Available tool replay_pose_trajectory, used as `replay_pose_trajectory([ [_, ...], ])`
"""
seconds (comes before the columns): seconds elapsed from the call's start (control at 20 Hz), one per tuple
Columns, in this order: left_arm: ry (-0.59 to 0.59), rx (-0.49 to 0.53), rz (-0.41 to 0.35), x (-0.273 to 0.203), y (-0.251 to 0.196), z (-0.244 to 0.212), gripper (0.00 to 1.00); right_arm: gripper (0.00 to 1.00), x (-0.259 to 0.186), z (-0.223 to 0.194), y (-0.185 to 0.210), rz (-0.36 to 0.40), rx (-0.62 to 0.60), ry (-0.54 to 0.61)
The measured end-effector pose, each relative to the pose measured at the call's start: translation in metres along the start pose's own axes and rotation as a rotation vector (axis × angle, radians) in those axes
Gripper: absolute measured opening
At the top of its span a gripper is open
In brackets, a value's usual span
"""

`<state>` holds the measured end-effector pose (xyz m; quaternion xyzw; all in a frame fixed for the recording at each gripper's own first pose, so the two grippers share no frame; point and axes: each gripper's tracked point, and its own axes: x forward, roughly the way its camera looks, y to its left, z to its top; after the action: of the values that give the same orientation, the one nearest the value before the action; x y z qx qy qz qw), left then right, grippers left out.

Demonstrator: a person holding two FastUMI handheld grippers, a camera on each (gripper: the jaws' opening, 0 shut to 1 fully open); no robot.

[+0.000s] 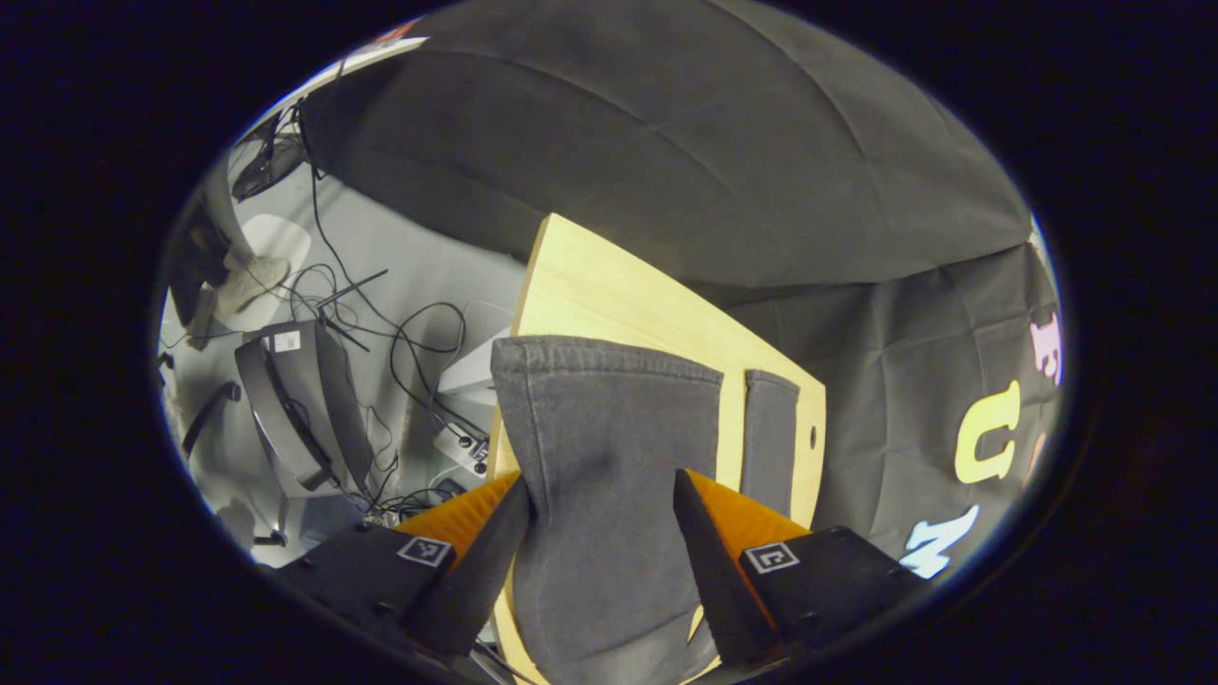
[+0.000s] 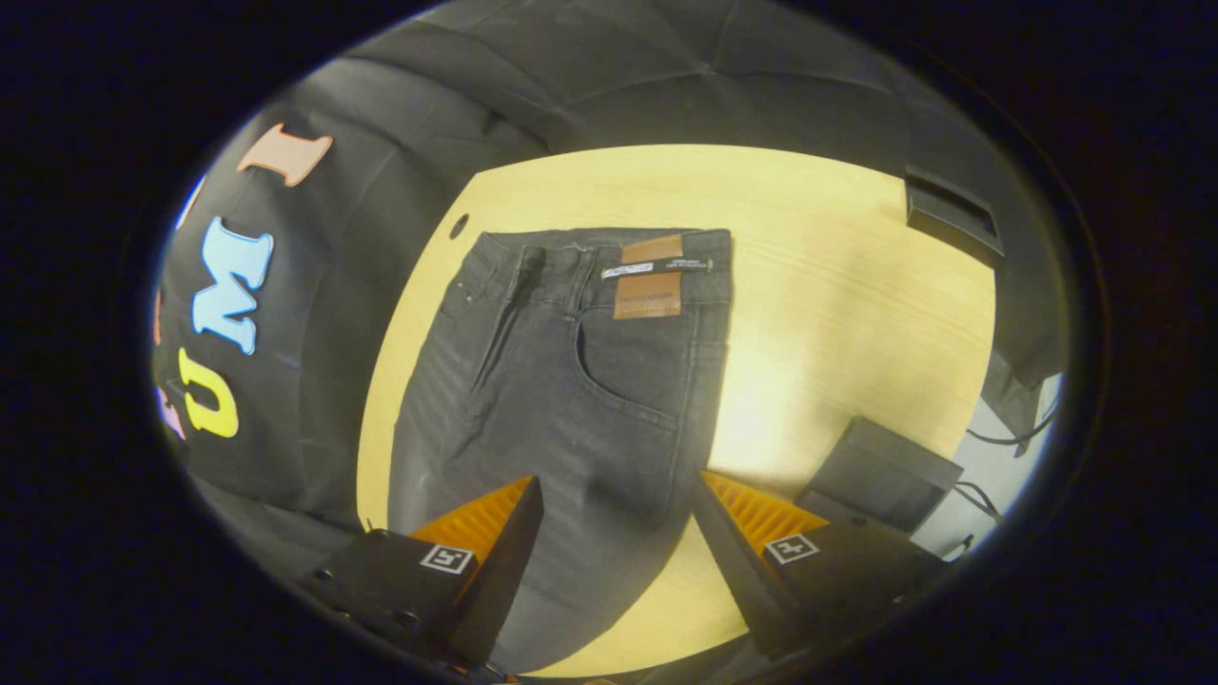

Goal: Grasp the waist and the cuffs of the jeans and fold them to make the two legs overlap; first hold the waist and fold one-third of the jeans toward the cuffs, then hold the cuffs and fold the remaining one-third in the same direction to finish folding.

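The jeans (image 2: 561,381) lay flat on the pale wooden table (image 2: 837,314), dark grey denim spread lengthwise. In my right gripper view their long axis ran straight away from me: the waistband sat at the far end, with its brown leather patch (image 2: 649,277) and a back pocket facing up, and the legs came down toward the camera. The waist end pointed at the table's far edge, close to the small hole in the tabletop (image 2: 459,225).

In my left gripper view I looked along the same axis from the other end. One cuff (image 1: 609,357) lay square across the wood in front of me, and the second leg's cuff (image 1: 771,385) lay just beside it, a strip of bare table between them, so the legs were not yet overlapped.

My left gripper (image 1: 601,504) hovered over the nearer leg with its fingers spread wide, cloth showing between them, nothing pinched. My right gripper (image 2: 618,514) was likewise wide open above the thigh area, holding nothing.

A flat black box (image 2: 880,471) sat on the table to the right of the jeans, and cables (image 1: 381,323) lay on the floor beyond the table's edge.
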<state>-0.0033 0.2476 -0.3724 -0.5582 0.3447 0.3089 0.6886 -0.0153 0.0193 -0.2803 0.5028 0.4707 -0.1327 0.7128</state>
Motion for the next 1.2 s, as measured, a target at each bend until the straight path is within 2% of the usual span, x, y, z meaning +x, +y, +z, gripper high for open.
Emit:
replay_pose_trajectory([
  [0.05,0.004,0.007,0.013,0.002,0.005,-0.002,0.96,0.94,-0.001,0.003,0.0,0.011,0.022,0.0],
  [0.1,0.006,0.005,0.022,0.004,0.007,-0.004,0.87,0.94,-0.001,0.003,0.002,0.018,0.044,0.008],
  [0.15,0.009,-0.002,0.026,0.007,0.007,-0.005,0.89,0.94,0.0,0.005,0.004,0.032,0.058,0.013],
  [0.2,0.016,-0.005,0.033,0.009,0.011,-0.005,0.69,0.94,0.003,0.007,0.007,0.047,0.072,0.021],
  [0.25,0.02,-0.011,0.038,0.011,0.013,-0.006,0.64,0.93,0.006,0.009,0.009,0.057,0.093,0.024],
  [0.3,0.028,-0.015,0.043,0.013,0.018,-0.007,0.49,0.91,0.009,0.01,0.011,0.061,0.114,0.032],
  [0.35,0.034,-0.016,0.046,0.014,0.021,-0.008,0.31,0.85,0.01,0.011,0.011,0.068,0.121,0.038],
  [0.4,0.031,-0.017,0.051,0.017,0.024,-0.007,0.17,0.81,0.012,0.009,0.008,0.074,0.117,0.048],
  [0.45,0.036,-0.016,0.05,0.017,0.025,-0.007,0.11,0.75,0.012,0.008,0.005,0.085,0.124,0.057],
  [0.5,0.044,-0.011,0.046,0.017,0.024,-0.008,0.16,0.75,0.01,0.01,0.004,0.103,0.156,0.067],
  [0.55,0.051,-0.005,0.04,0.015,0.022,-0.008,0.16,0.57,0.01,0.011,0.001,0.116,0.206,0.069],
  [0.65,0.066,0.002,0.043,0.013,0.028,-0.007,0.16,0.51,0.009,0.02,-0.004,0.145,0.329,0.051],
  [0.7,0.073,-0.001,0.039,0.014,0.026,-0.005,0.11,0.49,0.011,0.02,-0.007,0.154,0.378,0.061],
  [0.75,0.077,-0.001,0.036,0.012,0.025,-0.005,0.11,0.48,0.011,0.022,-0.006,0.18,0.408,0.069],
  [0.8,0.083,0.0,0.032,0.015,0.027,-0.006,0.11,0.44,0.014,0.022,-0.001,0.21,0.409,0.084],
  [0.85,0.088,0.003,0.029,0.015,0.027,-0.007,0.11,0.47,0.017,0.021,0.003,0.237,0.395,0.095],
  [0.9,0.093,0.006,0.022,0.015,0.026,-0.007,0.11,0.44,0.017,0.019,0.001,0.235,0.361,0.105],
  [1.0,0.104,0.004,0.008,0.015,0.022,-0.007,0.11,0.19,0.024,0.016,-0.004,0.19,0.318,0.097],
  [1.1,0.114,-0.013,-0.025,0.014,0.014,-0.007,0.11,0.08,0.021,0.017,-0.004,0.195,0.307,0.09],
  [1.2,0.123,-0.051,-0.067,0.01,0.006,-0.005,0.11,0.05,0.013,0.018,-0.002,0.219,0.333,0.101],
])
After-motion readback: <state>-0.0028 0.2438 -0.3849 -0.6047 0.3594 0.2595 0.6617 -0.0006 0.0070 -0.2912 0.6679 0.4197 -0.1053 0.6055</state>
